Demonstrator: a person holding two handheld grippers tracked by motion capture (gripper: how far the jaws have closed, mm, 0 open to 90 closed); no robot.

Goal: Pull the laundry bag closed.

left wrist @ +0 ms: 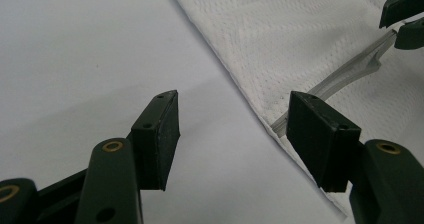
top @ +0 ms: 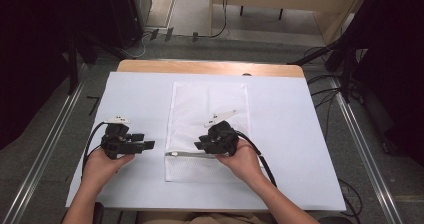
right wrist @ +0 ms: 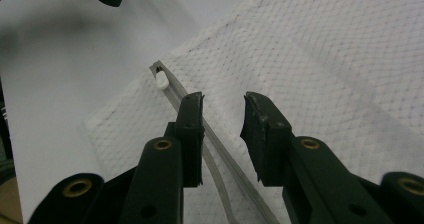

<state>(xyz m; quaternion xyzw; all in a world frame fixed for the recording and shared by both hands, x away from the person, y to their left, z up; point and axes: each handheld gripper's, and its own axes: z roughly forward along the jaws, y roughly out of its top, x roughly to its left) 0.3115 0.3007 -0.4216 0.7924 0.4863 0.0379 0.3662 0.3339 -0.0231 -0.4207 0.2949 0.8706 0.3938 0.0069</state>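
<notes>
Mesh bag risks bunching if the half-open, empty right gripper, straddling its zipper, pulls while the wide-open, empty left gripper beside the bag's edge holds nothing.

The mesh bag lies on the table, between both grippers.

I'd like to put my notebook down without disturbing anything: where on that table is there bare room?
The white sheet lies bare right of the mesh bag, out to the table's right edge, and also left of the bag, beyond the left gripper. It is crowded near the bag's zipper, where the right gripper works.
</notes>
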